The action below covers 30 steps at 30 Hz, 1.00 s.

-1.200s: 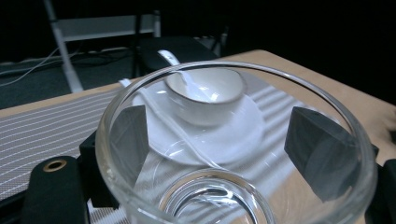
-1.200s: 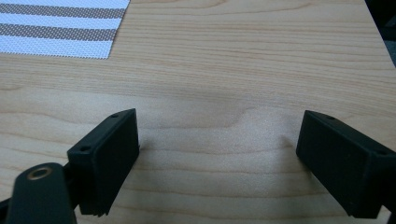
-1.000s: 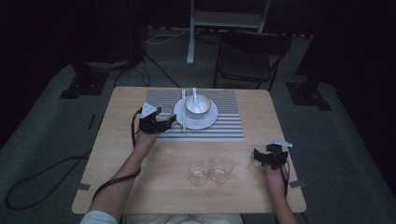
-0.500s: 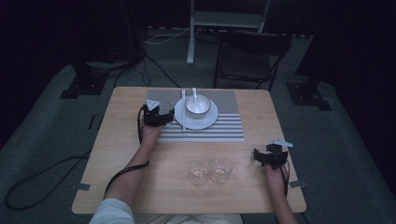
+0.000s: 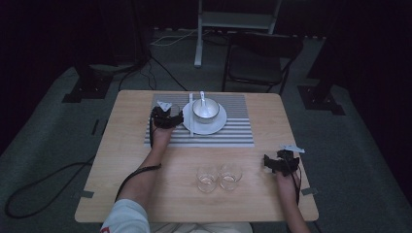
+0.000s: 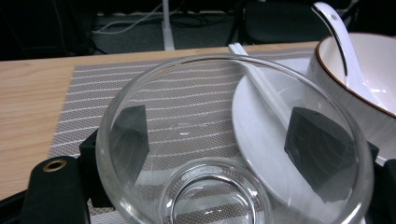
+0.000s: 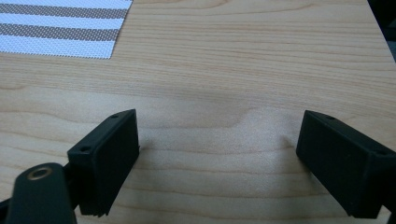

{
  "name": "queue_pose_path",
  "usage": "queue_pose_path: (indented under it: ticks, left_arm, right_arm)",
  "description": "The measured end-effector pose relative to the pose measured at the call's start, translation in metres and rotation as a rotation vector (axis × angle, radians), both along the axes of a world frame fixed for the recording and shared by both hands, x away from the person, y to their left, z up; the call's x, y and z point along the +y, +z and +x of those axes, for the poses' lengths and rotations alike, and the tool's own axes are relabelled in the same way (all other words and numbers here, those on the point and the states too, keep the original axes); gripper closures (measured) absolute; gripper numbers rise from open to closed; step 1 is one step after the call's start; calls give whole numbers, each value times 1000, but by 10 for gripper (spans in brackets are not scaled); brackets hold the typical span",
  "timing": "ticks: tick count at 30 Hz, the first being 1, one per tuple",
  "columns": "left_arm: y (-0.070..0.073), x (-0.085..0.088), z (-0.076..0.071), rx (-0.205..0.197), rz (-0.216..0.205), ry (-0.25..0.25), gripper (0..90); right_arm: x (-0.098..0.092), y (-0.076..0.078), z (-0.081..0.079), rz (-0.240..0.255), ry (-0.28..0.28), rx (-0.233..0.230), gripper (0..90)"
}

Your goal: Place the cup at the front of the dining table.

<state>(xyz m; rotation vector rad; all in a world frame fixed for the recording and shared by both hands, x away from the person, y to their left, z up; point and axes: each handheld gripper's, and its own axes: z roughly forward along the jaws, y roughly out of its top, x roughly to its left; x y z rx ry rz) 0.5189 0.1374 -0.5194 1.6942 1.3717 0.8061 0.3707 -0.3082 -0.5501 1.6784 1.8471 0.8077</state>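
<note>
A clear glass (image 6: 215,196) stands between the jaws of my left gripper (image 6: 224,135), which is shut on it; both black jaw pads show through its wall. In the high view the left gripper (image 5: 168,118) holds the glass over the left part of the striped placemat (image 5: 233,131), just left of the white plate (image 5: 217,127). On the plate sits a white bowl (image 5: 205,109) with a white spoon (image 6: 341,42) in it, and white chopsticks (image 5: 191,121) lie on the plate's left edge. My right gripper (image 5: 270,162) rests open at the table's right side, with bare wood between its jaws (image 7: 219,140).
Two more clear glasses (image 5: 207,178) (image 5: 229,175) stand side by side near the front middle of the wooden table (image 5: 121,160). A dark chair (image 5: 260,58) stands beyond the far edge. Cables trail on the floor at the left.
My left gripper has moved a little farther forward and to the right with the glass, closer to the plate. The right gripper has stayed where it was.
</note>
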Motion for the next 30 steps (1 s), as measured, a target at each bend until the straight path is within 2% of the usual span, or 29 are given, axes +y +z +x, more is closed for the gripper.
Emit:
queue_pose_path:
  ticks: [2,4,7,10,12,16,19,23,25,30]
  left_arm:
    - [-2,1,1,2,-18,5,200]
    - [-4,1,2,12,-5,16,199]
    - [-8,1,3,21,13,5,199]
    - [-9,0,1,12,6,13,199]
    - [-10,-1,0,5,29,10,199]
    - [-10,-1,0,8,29,11,199]
    - [-9,0,1,16,41,-14,197]
    - [-7,3,2,41,32,-31,195]
    - [-6,5,1,42,14,-45,194]
    - [-4,5,-1,49,30,-41,192]
  right_arm:
    - [0,0,0,0,1,0,125]
    - [0,0,0,0,1,0,125]
    - [0,0,0,-1,2,-1,124]
    - [0,0,0,-3,2,-1,124]
    - [0,0,0,-3,2,-1,125]
    - [0,0,0,-3,2,-1,124]
    - [0,0,0,-4,2,-1,124]
    - [0,0,0,-4,2,-1,125]
    - [0,0,0,-5,2,0,124]
    - [0,0,0,-5,2,0,124]
